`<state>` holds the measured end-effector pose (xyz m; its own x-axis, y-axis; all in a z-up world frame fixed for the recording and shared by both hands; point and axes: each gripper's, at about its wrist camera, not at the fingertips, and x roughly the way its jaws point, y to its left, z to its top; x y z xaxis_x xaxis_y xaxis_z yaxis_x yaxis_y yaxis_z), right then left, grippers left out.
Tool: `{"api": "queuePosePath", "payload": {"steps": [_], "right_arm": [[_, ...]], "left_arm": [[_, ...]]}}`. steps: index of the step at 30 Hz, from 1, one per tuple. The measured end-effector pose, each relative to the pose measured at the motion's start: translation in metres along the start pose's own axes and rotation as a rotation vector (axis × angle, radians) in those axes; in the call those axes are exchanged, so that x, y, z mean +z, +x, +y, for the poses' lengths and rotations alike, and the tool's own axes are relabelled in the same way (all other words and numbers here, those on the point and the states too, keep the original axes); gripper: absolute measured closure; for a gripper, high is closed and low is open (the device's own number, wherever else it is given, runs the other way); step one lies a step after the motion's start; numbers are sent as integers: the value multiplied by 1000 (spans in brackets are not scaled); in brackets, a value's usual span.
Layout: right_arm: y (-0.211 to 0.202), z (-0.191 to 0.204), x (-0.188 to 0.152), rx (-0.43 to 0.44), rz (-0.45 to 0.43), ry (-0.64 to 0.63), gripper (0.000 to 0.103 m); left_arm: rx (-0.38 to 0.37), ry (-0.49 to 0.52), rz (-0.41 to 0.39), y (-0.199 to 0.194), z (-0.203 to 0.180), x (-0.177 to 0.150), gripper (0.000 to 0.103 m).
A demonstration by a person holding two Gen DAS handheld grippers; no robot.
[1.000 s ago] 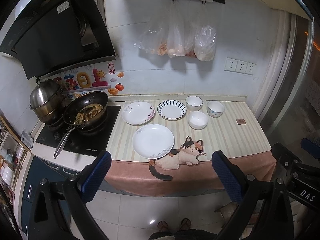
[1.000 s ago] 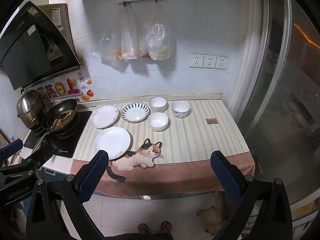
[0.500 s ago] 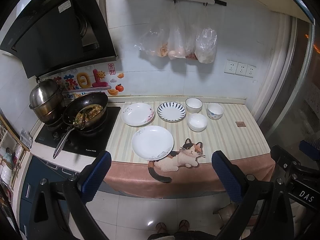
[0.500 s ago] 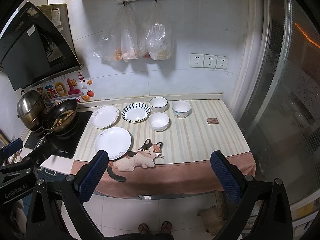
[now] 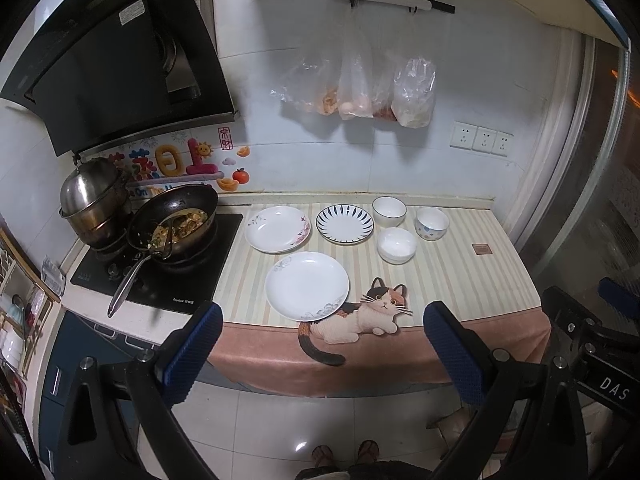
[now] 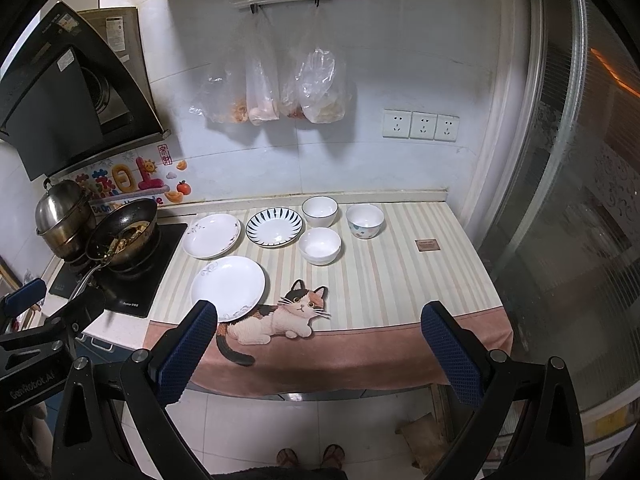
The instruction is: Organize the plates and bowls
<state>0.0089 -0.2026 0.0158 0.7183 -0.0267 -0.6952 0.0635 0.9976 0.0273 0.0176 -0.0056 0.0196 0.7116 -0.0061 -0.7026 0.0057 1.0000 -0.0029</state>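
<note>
Three plates lie on the striped counter cloth: a large white plate (image 5: 307,285) (image 6: 228,282) near the front edge, a floral plate (image 5: 277,229) (image 6: 211,235) behind it, and a blue-striped plate (image 5: 344,224) (image 6: 274,226). Three bowls stand to their right: a white bowl (image 5: 389,210) (image 6: 319,210) at the back, a patterned bowl (image 5: 432,223) (image 6: 364,221), and a plain white bowl (image 5: 397,244) (image 6: 319,245) in front. My left gripper (image 5: 322,346) and right gripper (image 6: 320,340) both hang open in front of the counter, well short of the dishes, with nothing between their fingers.
A wok of food (image 5: 174,226) and a steel pot (image 5: 94,200) sit on the black cooktop (image 5: 160,276) at the left. Plastic bags (image 5: 360,92) hang on the wall. A cat picture (image 5: 360,320) marks the cloth's front edge. A person's feet (image 5: 344,454) stand on the tiled floor below.
Both views have drifted only slightly; the counter sits a little lower and nearer in frame. Nothing on the counter has moved, and both grippers stay open.
</note>
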Motion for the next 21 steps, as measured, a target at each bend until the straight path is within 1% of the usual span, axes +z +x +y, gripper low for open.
{"api": "queuePosePath", "payload": {"steps": [21], "right_arm": [[-8,3,-2,11,-15,-9,0]], "left_arm": [[0,-3,-13,-3,3,-1,0]]}}
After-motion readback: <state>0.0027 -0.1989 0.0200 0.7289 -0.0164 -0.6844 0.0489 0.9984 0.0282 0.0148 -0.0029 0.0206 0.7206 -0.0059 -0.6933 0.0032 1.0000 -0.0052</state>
